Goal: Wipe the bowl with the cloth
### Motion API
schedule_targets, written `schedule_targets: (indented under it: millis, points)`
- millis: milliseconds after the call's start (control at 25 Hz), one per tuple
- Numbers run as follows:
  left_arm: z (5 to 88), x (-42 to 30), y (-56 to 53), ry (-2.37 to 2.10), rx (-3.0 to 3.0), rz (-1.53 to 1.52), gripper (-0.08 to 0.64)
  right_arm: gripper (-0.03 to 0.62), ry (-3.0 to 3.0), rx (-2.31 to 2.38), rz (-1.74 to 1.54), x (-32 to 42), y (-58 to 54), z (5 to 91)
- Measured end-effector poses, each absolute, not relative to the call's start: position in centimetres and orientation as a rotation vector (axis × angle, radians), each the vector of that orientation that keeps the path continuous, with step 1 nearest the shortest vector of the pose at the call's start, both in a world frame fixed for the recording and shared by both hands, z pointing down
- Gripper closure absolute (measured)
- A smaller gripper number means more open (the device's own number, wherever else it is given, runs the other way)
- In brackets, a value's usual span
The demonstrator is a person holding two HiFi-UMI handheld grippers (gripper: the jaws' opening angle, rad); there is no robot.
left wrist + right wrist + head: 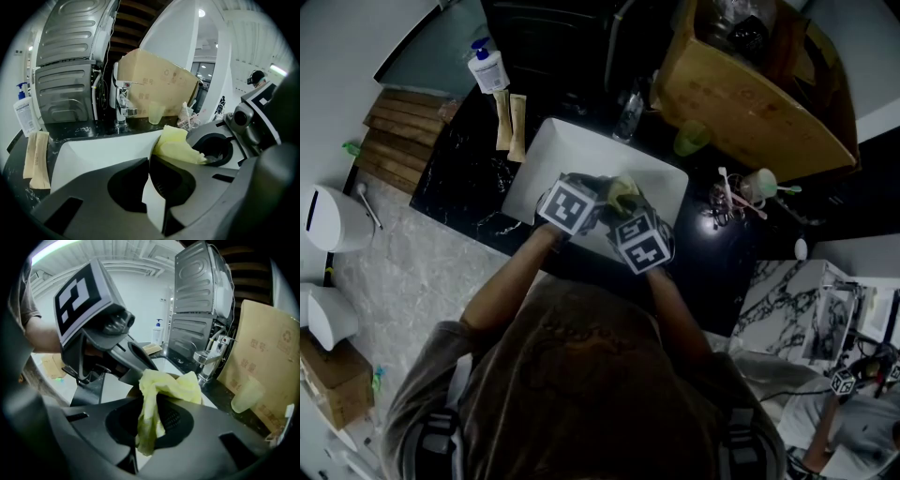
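Note:
Over the white sink (551,155) my two grippers meet tip to tip. A pale yellow cloth (623,192) is bunched between them. My right gripper (149,427) is shut on this cloth (161,385), and a strip of it hangs down through the jaws. Just behind the cloth shows a brown rim of the bowl (130,391); the rest of the bowl is hidden. My left gripper (140,364) comes in from the left with its jaws closed at that rim. In the left gripper view its jaws (149,161) stand almost together, and the cloth (176,143) lies right beyond them.
A chrome tap (121,105) stands behind the sink on the black counter. A pale green cup (692,139) and a big cardboard box (750,103) are at the back right. A soap bottle (487,67) and two wooden pieces (510,122) lie at the back left.

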State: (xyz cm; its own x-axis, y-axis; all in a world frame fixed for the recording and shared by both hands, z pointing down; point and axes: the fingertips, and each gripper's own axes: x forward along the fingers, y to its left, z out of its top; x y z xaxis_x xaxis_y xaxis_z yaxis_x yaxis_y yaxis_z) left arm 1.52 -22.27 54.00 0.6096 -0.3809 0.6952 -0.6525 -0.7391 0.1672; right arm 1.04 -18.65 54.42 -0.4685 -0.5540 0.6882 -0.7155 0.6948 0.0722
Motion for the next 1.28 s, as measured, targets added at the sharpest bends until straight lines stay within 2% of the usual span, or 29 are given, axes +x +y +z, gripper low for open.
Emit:
schedule_targets:
  millis: [1280]
  points:
    - [53.7,0.6,-23.4,-0.873,2.417,0.872,0.534,0.568,-2.122,1.061,0.307,3.8,-19.4,54.5]
